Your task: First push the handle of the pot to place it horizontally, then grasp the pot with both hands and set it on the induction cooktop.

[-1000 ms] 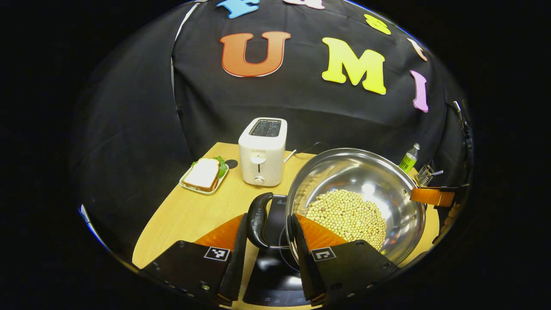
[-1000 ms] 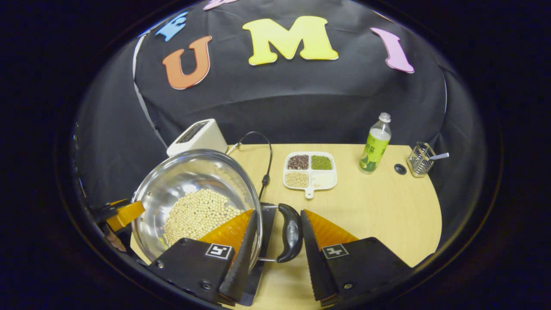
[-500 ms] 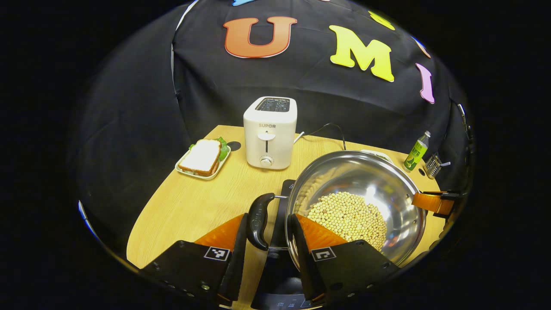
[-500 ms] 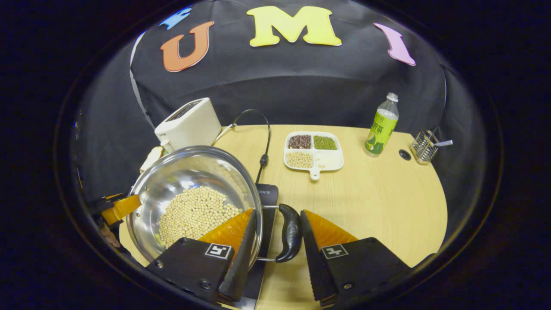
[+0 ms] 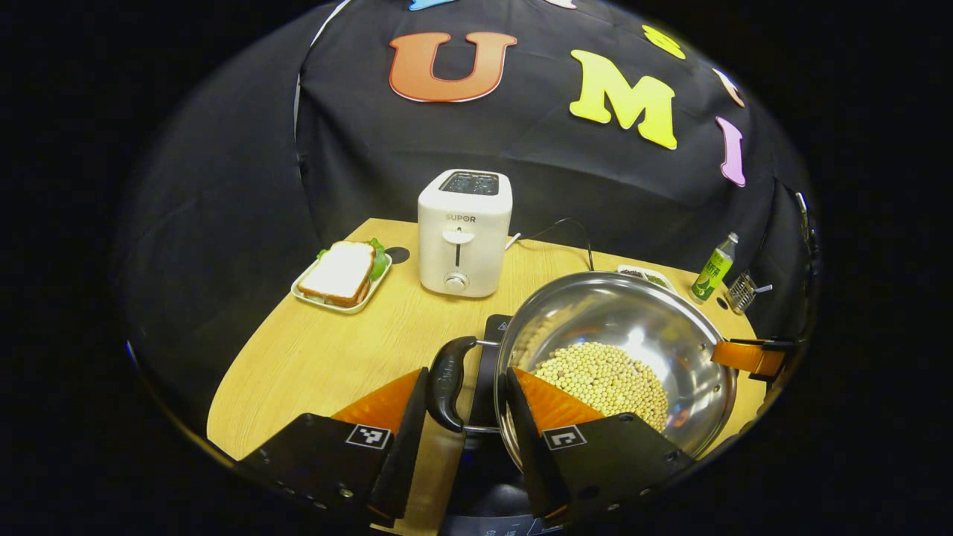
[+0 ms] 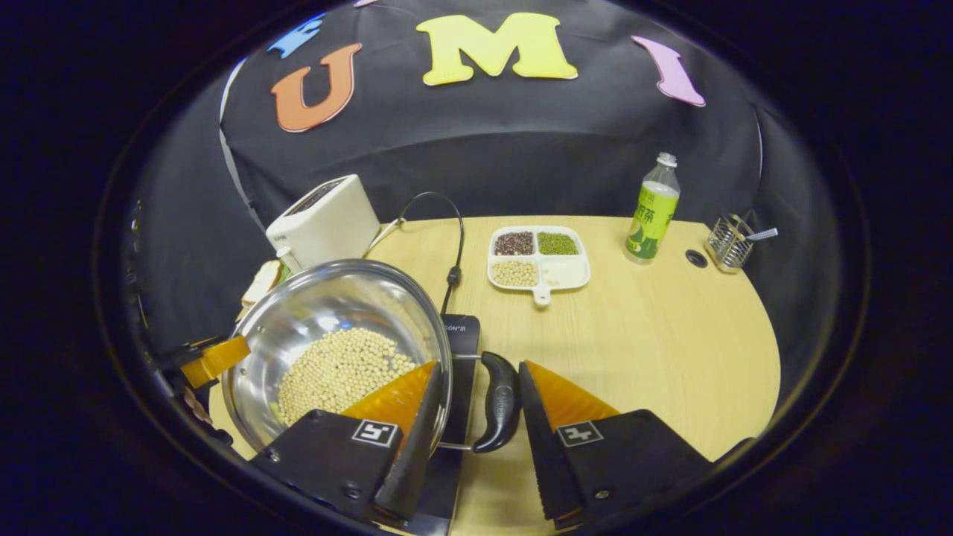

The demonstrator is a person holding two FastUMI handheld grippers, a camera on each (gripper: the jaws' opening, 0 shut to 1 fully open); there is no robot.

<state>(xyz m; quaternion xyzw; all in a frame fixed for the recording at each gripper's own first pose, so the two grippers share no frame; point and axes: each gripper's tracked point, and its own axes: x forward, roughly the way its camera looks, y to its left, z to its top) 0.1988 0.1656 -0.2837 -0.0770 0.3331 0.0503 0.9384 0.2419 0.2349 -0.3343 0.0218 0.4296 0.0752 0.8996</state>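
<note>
A steel pot (image 5: 618, 320) holding soybeans (image 5: 603, 376) is over the black induction cooktop (image 5: 493, 335); I cannot tell whether it touches it. My left gripper (image 5: 467, 372) is shut on the pot's black left handle (image 5: 445, 383), with one finger inside the rim. In the right gripper view, the pot (image 6: 327, 305) is at the lower left. My right gripper (image 6: 482, 365) is shut the same way on the black right handle (image 6: 500, 402). The cooktop (image 6: 461, 335) shows behind that handle. Each view shows the other gripper's orange finger at the far rim (image 5: 748, 356) (image 6: 216, 359).
A white toaster (image 5: 463, 232) stands behind the pot, its cable (image 6: 454, 253) running to the cooktop. A sandwich plate (image 5: 339, 272) lies left of it. A divided tray of beans (image 6: 537, 257), a green bottle (image 6: 649, 212) and a wire basket (image 6: 728, 244) stand at the back of the wooden table (image 6: 655, 350).
Both grippers kept their hold on the handles while the pot shifted over the cooktop. The toaster and the bean tray now sit higher in the views, and more table shows.
</note>
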